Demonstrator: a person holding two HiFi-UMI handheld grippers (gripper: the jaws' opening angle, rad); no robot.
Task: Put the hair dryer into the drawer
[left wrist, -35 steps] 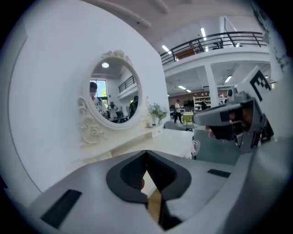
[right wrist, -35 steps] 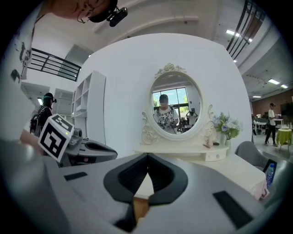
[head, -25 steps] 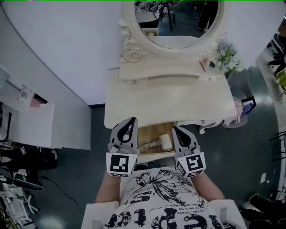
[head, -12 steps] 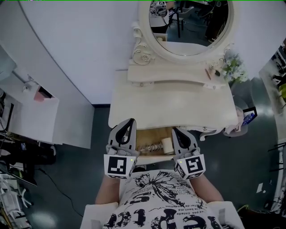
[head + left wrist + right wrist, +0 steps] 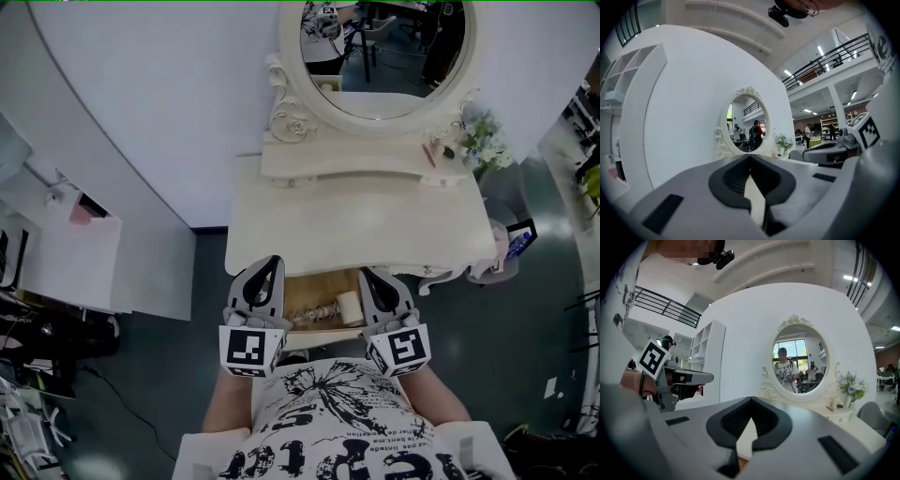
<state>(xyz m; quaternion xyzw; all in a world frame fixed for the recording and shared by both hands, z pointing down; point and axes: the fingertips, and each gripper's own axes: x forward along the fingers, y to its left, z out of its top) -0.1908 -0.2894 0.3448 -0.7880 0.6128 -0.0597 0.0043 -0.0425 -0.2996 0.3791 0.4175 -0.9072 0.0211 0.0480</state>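
Visibility first: only the head view shows the drawer (image 5: 307, 285), and only in part. Its back runs under the bench (image 5: 356, 220) top, and both claws flank the opening. The person's printed shirt (image 5: 337, 422) fills the bottom of that view. Both gripper views show only their own closed tips against the wall and mirror, no drawer and no dryer.

Hair dryer (image 5: 349, 304): it lies inside the open drawer on the wood bottom, right of centre, just beside the right claw (image 5: 370, 279). It reads as a short cream cylinder with a coiled cord (image 5: 317, 307) trailing left of it. Handle and nozzle are too small to make out.

Left claw (image 5: 268, 270): tips together, nothing between them, held at the drawer's left edge. Confirmed in its own view (image 5: 750, 157). Right claw: also together and empty (image 5: 751, 402).

Surroundings: oval mirror (image 5: 380, 47) in an ornate cream frame, back shelf (image 5: 366, 159) below it, flowers (image 5: 483, 131) at the right end. White cabinet (image 5: 70, 253) off to the left, well apart from the bench. The bench top itself is bare.
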